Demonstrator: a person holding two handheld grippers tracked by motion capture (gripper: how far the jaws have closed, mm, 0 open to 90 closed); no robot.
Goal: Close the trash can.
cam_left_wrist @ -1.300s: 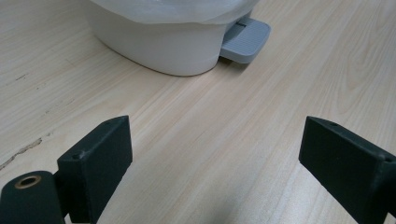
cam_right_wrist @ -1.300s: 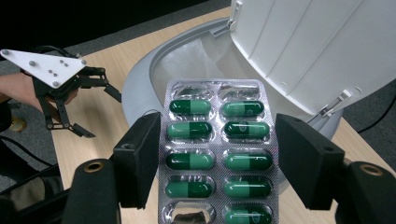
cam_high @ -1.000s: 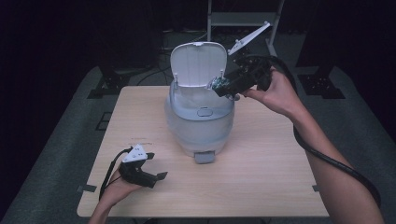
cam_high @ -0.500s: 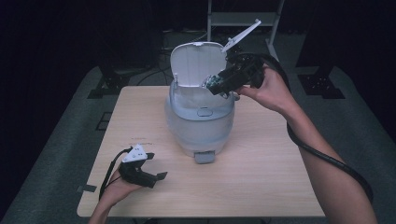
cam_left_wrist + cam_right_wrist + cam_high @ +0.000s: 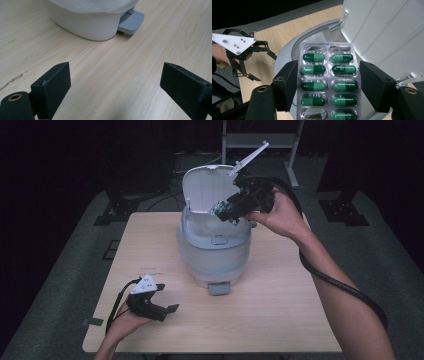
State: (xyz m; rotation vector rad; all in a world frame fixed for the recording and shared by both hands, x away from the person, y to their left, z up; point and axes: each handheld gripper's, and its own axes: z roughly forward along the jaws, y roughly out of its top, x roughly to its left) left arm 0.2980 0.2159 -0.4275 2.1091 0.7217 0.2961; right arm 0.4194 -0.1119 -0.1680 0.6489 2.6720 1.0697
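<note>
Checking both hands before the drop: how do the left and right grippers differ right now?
The left gripper sits low at the table, jaws open and empty; the right gripper is raised over the open bin, holding a blister pack. Both have black jaws.

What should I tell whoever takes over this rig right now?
Right gripper: shut on the blister pack of green capsules, held over the open mouth of the white pedal bin.
Left gripper: open, holding nothing, low over the table near its front left corner.
Bin lid: up.
Done: pack carried to the bin.
Left: open the jaws so the pack falls in, then probably shut the lid.
</note>
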